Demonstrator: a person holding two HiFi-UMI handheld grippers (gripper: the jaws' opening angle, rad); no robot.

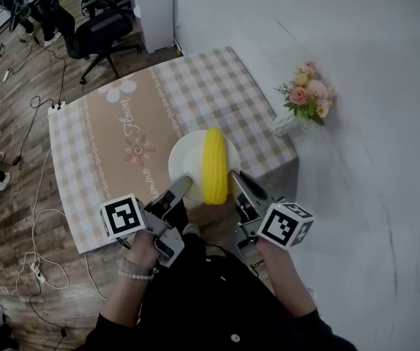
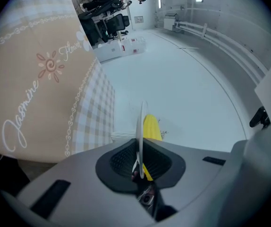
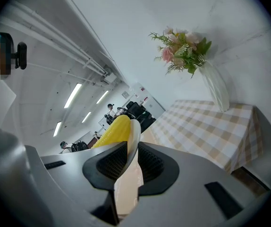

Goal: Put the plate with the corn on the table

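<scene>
A white plate (image 1: 184,156) carries a yellow corn cob (image 1: 214,165) lying lengthwise across it. I hold it above the near edge of the checked tablecloth (image 1: 217,86). My left gripper (image 1: 184,189) is shut on the plate's near-left rim. My right gripper (image 1: 234,179) is shut on its near-right rim. In the left gripper view the plate (image 2: 140,126) stands edge-on between the pads with the corn (image 2: 151,128) behind it. The right gripper view shows the plate rim (image 3: 133,135) pinched between the pads and the corn (image 3: 113,131) beside it.
A white vase of pink flowers (image 1: 304,97) stands at the table's right corner by the wall. The tablecloth has a beige centre strip (image 1: 126,134) with script print. Office chairs (image 1: 96,28) and floor cables (image 1: 38,108) lie beyond the table's far end.
</scene>
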